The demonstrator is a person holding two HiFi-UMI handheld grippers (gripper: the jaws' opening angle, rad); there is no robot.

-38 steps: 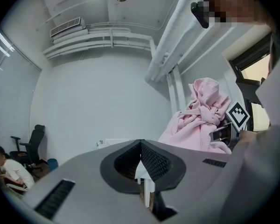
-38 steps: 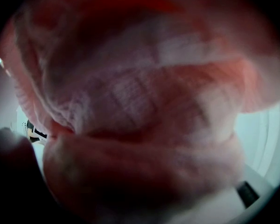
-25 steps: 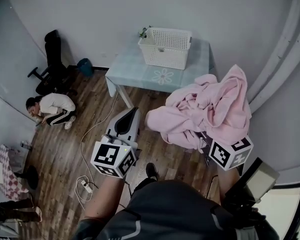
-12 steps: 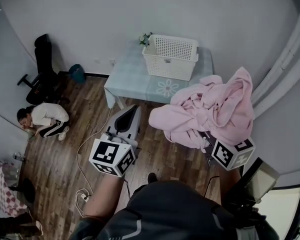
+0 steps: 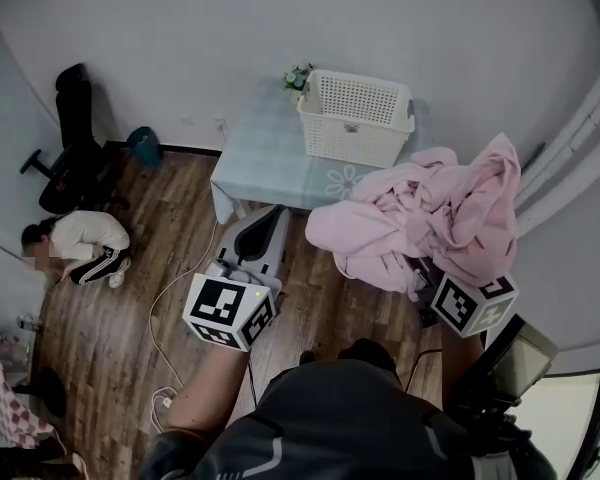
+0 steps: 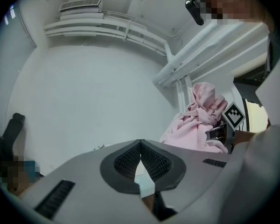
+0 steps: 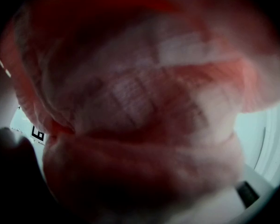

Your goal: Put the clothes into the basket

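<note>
A white lattice basket (image 5: 358, 116) stands on a small pale table (image 5: 260, 158) against the wall. My right gripper (image 5: 427, 271) holds a big bundle of pink clothes (image 5: 430, 218) in the air, just right of and nearer than the basket. The cloth hides its jaws; its marker cube (image 5: 472, 303) shows below. In the right gripper view the pink clothes (image 7: 140, 115) fill the picture. My left gripper (image 5: 268, 223) is shut and holds nothing, pointing at the table's near edge. In the left gripper view, the pink clothes (image 6: 200, 120) show to the right of that gripper (image 6: 140, 146).
A person (image 5: 75, 248) crouches on the wood floor at the left. Near them are a black office chair (image 5: 65, 138) and a small bin (image 5: 143, 146). A cable and power strip (image 5: 165, 398) lie on the floor. A small plant (image 5: 298, 76) sits beside the basket.
The basket and table have come closer in the view and shifted right. The pink bundle has been carried a little right and toward the basket. Both grippers keep their grip state.
</note>
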